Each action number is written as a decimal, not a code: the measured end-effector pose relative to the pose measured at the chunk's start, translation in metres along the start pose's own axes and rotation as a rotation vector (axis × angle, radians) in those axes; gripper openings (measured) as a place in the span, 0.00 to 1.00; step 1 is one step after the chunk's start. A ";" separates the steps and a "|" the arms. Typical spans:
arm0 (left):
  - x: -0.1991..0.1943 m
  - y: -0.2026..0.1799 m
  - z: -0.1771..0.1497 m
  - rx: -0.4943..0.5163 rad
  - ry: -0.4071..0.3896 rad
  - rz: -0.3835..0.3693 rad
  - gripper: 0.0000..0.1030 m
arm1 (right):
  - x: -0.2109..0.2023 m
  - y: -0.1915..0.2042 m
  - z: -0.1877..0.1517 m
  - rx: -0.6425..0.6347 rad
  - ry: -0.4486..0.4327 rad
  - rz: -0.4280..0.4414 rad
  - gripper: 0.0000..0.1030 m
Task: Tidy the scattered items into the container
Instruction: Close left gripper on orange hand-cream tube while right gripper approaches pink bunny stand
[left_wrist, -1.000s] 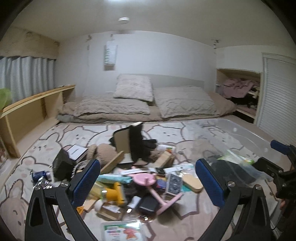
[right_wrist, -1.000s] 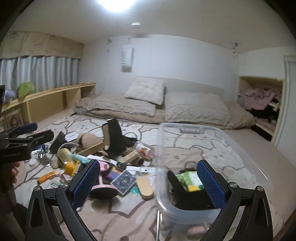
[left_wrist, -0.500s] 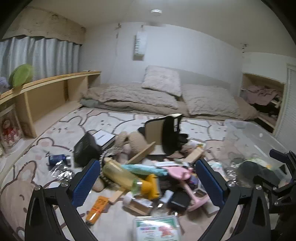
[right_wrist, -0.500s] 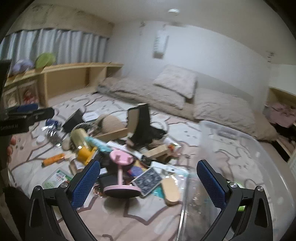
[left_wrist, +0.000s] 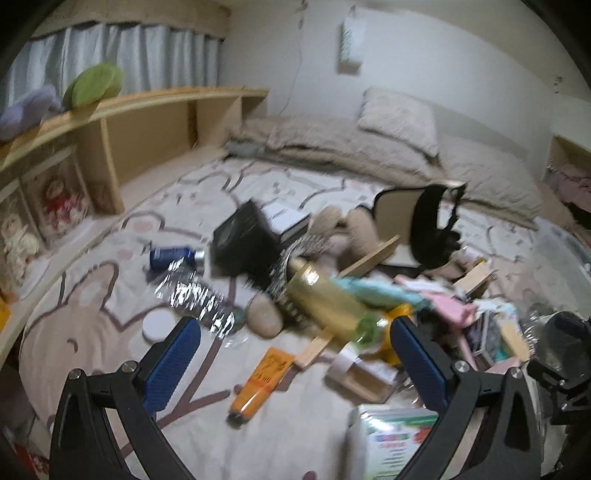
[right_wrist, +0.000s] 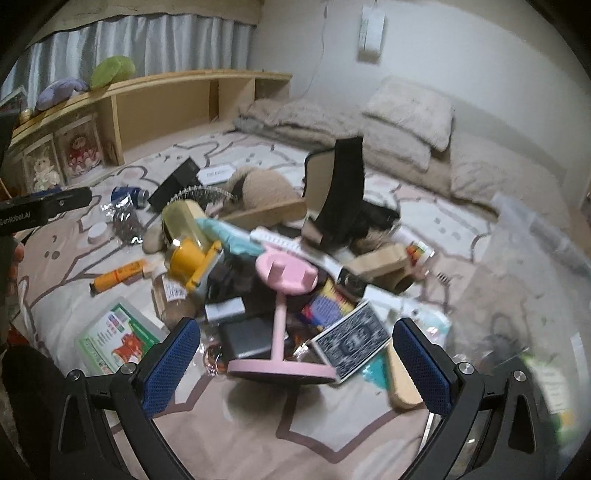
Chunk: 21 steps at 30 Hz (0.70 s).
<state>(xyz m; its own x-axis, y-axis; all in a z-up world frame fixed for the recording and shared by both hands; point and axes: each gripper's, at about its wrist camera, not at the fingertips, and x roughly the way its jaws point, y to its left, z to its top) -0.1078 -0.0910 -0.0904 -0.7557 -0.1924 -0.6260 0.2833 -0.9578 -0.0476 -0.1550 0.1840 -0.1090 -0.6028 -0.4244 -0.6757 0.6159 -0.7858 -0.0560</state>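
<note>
Lying heaped on the bed (right_wrist: 110, 413), well apart from any tidy order: a pink stand (right_wrist: 282, 328), card deck (right_wrist: 352, 338), yellow bottle (right_wrist: 184, 236) and orange tube (right_wrist: 118, 275), among much else. Sitting at the far right, blurred, the clear container (right_wrist: 535, 240), already holding a few things.

Hovering above the heap, the right tool (right_wrist: 295, 363), jaws wide apart and gripping nothing, the pink stand nearest between them. Hovering over the heap's left edge, the left tool (left_wrist: 295, 354), likewise apart and empty, the orange tube (left_wrist: 258, 384) just below.

Probably choosing a next item. Best picking a loose top piece, closing squarely across a narrow part such as the stand's stem, lifting straight up to avoid dragging neighbours.
</note>
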 end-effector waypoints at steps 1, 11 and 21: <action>0.005 0.004 -0.003 -0.014 0.017 0.001 1.00 | 0.004 -0.001 -0.002 0.004 0.010 0.005 1.00; 0.054 0.027 -0.026 -0.115 0.191 -0.004 1.00 | 0.040 0.006 -0.009 -0.013 0.059 0.081 1.00; 0.103 0.065 -0.051 -0.266 0.379 0.025 1.00 | 0.063 0.021 -0.027 -0.092 0.105 0.067 1.00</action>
<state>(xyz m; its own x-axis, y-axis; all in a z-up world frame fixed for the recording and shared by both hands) -0.1374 -0.1619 -0.1974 -0.4916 -0.0758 -0.8675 0.4779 -0.8563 -0.1960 -0.1664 0.1532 -0.1722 -0.5057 -0.4214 -0.7528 0.6995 -0.7110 -0.0719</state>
